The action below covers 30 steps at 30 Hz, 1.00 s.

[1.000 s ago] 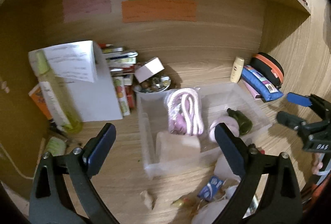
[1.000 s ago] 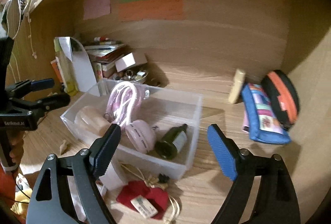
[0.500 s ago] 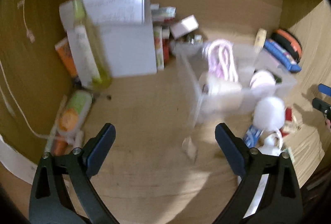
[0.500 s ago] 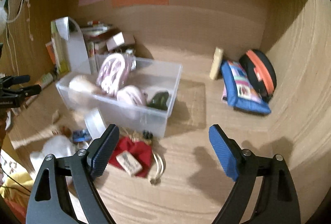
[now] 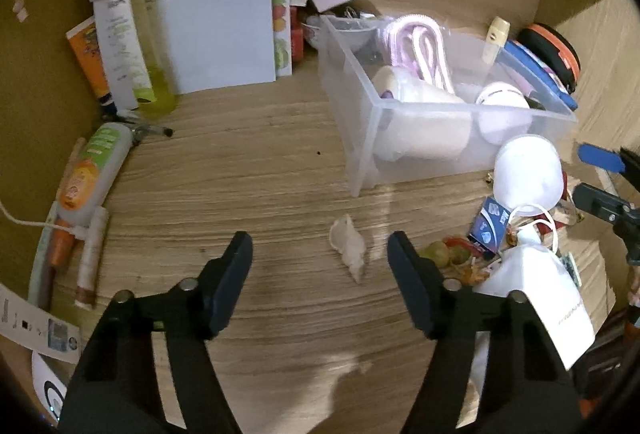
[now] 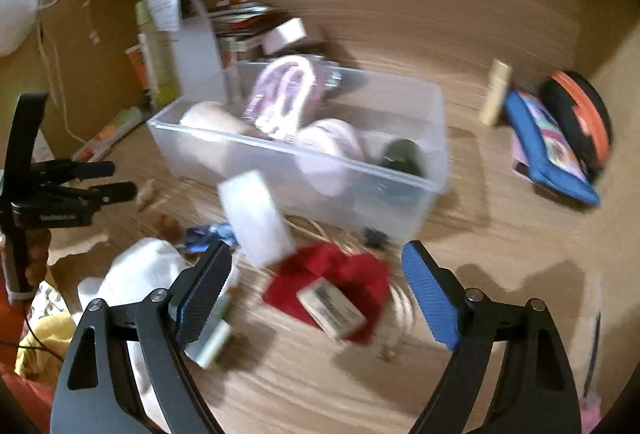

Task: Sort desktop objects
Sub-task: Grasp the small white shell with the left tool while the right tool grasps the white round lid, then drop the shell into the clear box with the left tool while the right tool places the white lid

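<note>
While translucent, the rectangular plastic bin (image 5: 400, 137) holds rounded items.

You are looking at a matt wood-grain surface (image 5: 248, 173), a clear smooth plastic bin (image 5: 452, 121), and a soft red cloth (image 6: 352, 270).

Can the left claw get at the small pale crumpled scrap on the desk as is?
Probably yes. The small pale crumpled scrap lies on bare wooden desk just ahead of the left claw, whose jaws have just been closing; nothing between them.

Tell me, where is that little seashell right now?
In the left wrist view, the seashell lies on the desk, ahead of the gripper, in front of the clear bin.
</note>
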Motion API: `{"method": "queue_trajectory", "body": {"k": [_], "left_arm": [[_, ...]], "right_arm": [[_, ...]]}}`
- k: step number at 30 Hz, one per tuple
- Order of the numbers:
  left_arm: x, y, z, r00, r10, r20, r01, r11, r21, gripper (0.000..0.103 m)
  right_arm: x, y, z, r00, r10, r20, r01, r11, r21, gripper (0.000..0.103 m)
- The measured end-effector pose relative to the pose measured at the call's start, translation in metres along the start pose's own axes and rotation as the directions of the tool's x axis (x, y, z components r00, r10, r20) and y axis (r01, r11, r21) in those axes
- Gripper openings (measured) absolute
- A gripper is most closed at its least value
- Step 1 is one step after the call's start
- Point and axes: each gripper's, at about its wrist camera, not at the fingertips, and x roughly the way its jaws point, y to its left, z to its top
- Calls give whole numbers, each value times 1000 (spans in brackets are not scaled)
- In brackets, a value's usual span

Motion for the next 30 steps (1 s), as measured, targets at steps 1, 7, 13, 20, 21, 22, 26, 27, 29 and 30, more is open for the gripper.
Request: {"method": "queue_trajectory", "body": {"k": [1,7,13,20,21,22,26,27,29,30], "left_arm": [[4,-1,0,1000,4,-11,-4,1000,9,60],[21,-3,4,997,-4,-71,5,1000,19,45],[23,-3,5,998,7,-60,-6,1000,11,37],[22,6,6,999,-2,-49,1,1000,-30,21],[22,8,6,999,-1,-43,-1,999,-42,21],[21,9,5,999,-7,-41,5,999,-51,21],[13,11,4,1000,-16,-19,15,997,-72,21],[10,11,5,1000,-18,-12,17,997,-74,21],[3,10,6,1000,-22,8,22,997,-78,21],[0,9,7,1000,-22,17,24,997,-77,21]], "right_arm": [[4,4,2,1000,11,-4,-11,1000,-15,81],[28,20,12,998,46,-51,-50,996,-72,63],[42,29,15,994,71,-83,-79,992,-103,44],[43,27,14,993,90,-78,-96,991,-88,27],[40,25,14,993,96,-71,-101,992,-77,27],[38,24,14,993,100,-66,-104,992,-71,27],[29,19,14,992,115,-46,-117,992,-46,27],[26,19,14,992,119,-45,-121,992,-41,27],[20,17,14,992,125,-37,-126,991,-35,27],[17,17,14,992,122,-31,-123,992,-35,27]]}}
